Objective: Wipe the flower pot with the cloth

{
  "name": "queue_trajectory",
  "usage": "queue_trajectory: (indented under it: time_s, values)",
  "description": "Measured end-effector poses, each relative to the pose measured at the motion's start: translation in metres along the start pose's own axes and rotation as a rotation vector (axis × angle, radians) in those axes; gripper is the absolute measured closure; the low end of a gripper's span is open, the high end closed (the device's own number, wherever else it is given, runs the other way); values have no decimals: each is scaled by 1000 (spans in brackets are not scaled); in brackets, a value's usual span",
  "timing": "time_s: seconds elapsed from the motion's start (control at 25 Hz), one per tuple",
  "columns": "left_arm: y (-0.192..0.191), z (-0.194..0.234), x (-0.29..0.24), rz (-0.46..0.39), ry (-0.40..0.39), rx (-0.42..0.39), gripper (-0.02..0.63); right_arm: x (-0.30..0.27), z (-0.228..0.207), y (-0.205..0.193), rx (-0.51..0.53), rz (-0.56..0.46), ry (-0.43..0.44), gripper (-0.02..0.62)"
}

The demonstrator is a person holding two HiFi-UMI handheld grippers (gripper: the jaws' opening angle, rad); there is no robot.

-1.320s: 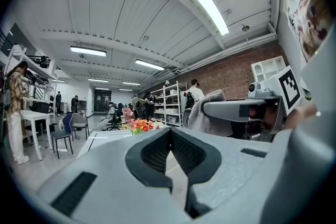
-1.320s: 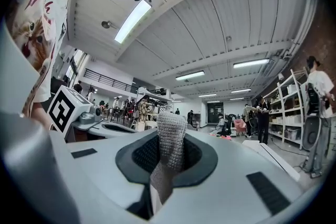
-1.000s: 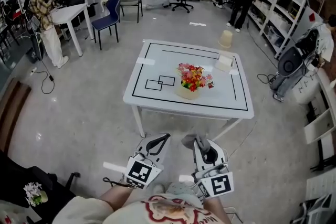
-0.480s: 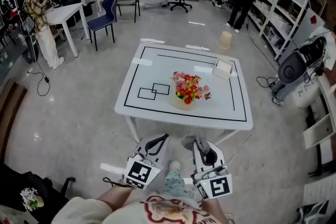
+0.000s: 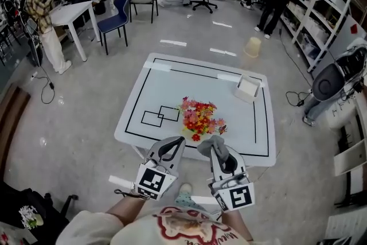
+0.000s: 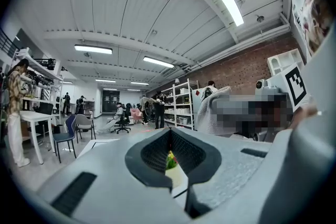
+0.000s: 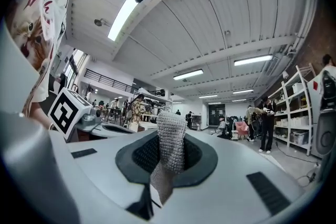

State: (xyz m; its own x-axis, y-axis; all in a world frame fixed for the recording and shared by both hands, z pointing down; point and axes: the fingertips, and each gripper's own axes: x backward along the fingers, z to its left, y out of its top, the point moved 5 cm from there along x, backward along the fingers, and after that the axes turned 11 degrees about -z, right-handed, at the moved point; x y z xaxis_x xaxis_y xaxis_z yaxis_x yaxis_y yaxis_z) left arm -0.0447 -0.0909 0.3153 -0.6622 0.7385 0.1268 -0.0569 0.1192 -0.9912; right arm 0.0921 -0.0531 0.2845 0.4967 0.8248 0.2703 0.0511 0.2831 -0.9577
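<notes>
The flower pot, a cream pot full of red, pink and yellow flowers, stands near the front of the white table. Both grippers are held level, just short of the table's front edge. My left gripper is shut and holds nothing; in the left gripper view a bit of the flowers shows past its jaws. My right gripper is shut on a grey knitted cloth, which sticks up between the jaws in the right gripper view. The pot's lower part is hidden behind the left gripper.
Black tape lines and two taped rectangles mark the tabletop, and a small white box sits at its far right corner. A blue chair, another white table, shelves, a yellow bucket and several people are around the room.
Both grippers have moved forward together to the table's front edge. The table and flower pot now sit lower and closer in the head view. The cloth stays clamped in the right gripper.
</notes>
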Motion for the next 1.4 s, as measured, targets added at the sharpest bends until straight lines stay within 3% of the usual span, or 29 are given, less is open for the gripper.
queue_trajectory:
  time_s: [0.48, 0.8, 0.96, 1.12, 1.2, 1.32, 1.4]
  values:
    - [-20, 48, -70, 22, 83, -15, 603, -59, -72, -15, -5, -53, 55, 565]
    - [-30, 81, -61, 48, 58, 4, 603, -43, -79, -11, 15, -7, -94, 565]
    - [-63, 106, -49, 89, 46, 30, 603, -27, -79, -32, 13, 30, -182, 565]
    - [-102, 127, -44, 167, -43, 16, 594, -16, -76, -45, 20, 61, -243, 565]
    - [-116, 128, -45, 204, -149, -9, 561, -7, -70, -51, 32, 69, -277, 565]
    - [-135, 115, -52, 258, -348, -21, 381, 7, -60, -62, 58, 88, -311, 565]
    - [-144, 107, -57, 275, -455, -28, 315, 14, -53, -70, 51, 114, -317, 565]
